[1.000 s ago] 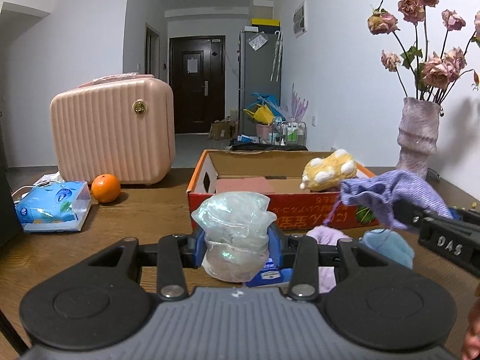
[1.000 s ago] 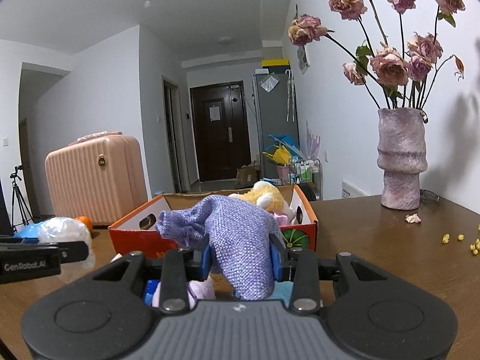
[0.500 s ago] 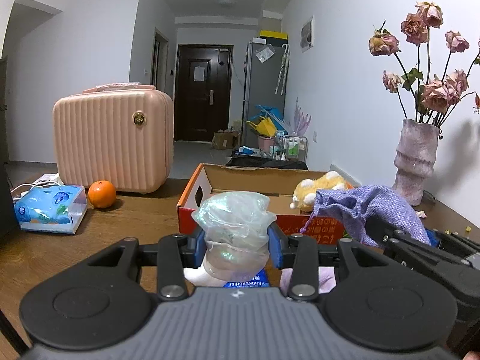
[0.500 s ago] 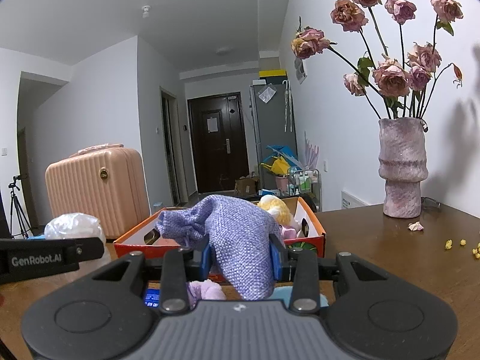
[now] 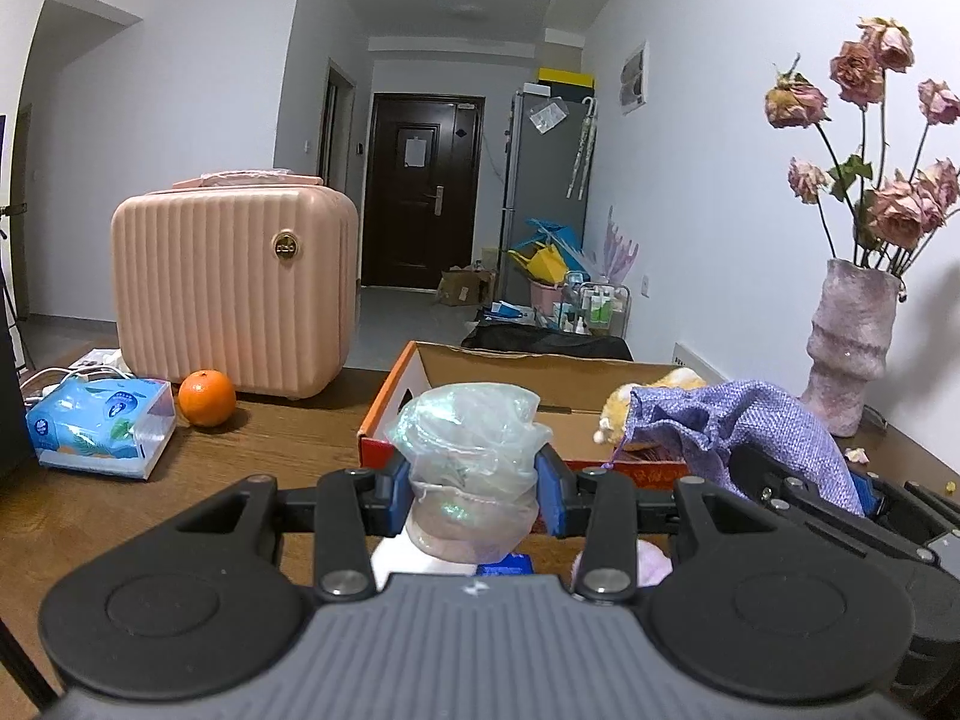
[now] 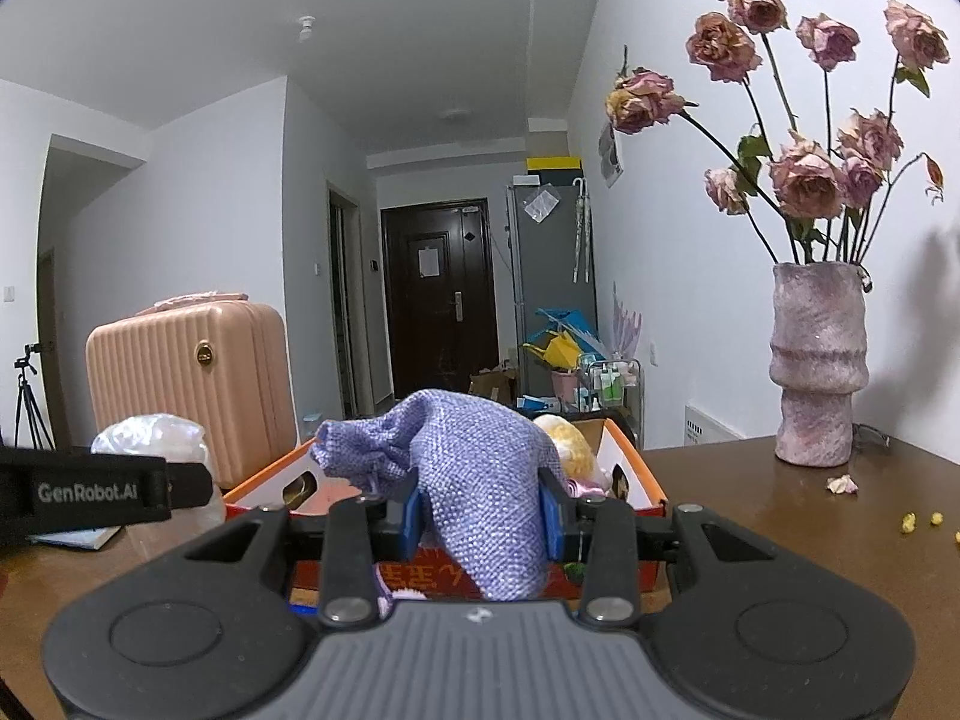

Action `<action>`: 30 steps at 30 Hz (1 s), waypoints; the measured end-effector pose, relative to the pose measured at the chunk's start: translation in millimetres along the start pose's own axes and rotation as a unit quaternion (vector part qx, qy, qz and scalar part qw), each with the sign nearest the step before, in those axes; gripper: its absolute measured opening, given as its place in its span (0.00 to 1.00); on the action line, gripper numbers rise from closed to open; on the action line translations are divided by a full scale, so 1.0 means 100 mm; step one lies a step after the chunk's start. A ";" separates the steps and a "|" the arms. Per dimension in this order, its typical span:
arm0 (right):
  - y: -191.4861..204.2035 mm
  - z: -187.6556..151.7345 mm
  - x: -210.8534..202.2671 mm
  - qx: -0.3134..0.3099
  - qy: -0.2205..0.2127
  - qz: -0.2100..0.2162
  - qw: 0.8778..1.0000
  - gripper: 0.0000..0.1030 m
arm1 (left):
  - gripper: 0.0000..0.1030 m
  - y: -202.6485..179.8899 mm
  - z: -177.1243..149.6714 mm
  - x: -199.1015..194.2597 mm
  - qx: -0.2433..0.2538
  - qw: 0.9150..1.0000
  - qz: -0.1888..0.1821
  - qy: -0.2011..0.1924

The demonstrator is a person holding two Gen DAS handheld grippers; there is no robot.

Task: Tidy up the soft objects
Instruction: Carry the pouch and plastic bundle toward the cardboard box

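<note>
My left gripper (image 5: pixel 474 495) is shut on a translucent iridescent bag (image 5: pixel 471 456) and holds it above the table in front of the orange cardboard box (image 5: pixel 516 369). My right gripper (image 6: pixel 483 513) is shut on a purple woven pouch (image 6: pixel 474 480), also lifted near the box (image 6: pixel 636 474); the pouch shows at the right of the left wrist view (image 5: pixel 738 420). A yellow plush toy (image 6: pixel 567 450) lies in the box. Soft pink and blue items lie on the table below the grippers, mostly hidden.
A pink suitcase (image 5: pixel 231 282), an orange (image 5: pixel 206 397) and a tissue pack (image 5: pixel 99 426) stand at the left of the wooden table. A pink vase (image 6: pixel 819 366) with dried roses stands at the right. Petals and crumbs (image 6: pixel 918 519) lie near it.
Both grippers have risen with their loads, so the box and table sit lower in view. Both stay shut on the same items.
</note>
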State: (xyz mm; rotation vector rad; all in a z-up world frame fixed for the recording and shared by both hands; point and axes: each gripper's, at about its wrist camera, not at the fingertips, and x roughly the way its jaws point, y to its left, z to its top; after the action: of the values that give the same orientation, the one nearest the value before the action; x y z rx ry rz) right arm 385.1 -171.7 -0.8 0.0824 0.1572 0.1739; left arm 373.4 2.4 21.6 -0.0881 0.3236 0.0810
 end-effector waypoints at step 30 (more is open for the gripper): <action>0.01 0.18 0.95 -0.024 -0.007 0.018 1.000 0.35 | 0.40 -0.06 0.29 0.86 -0.006 1.000 0.004 -0.007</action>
State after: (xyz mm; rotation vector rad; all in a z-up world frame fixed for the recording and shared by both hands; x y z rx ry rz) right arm 480.5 -155.0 2.6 0.0388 0.1379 0.2124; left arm 464.3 4.9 21.3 -0.0981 0.3100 0.0913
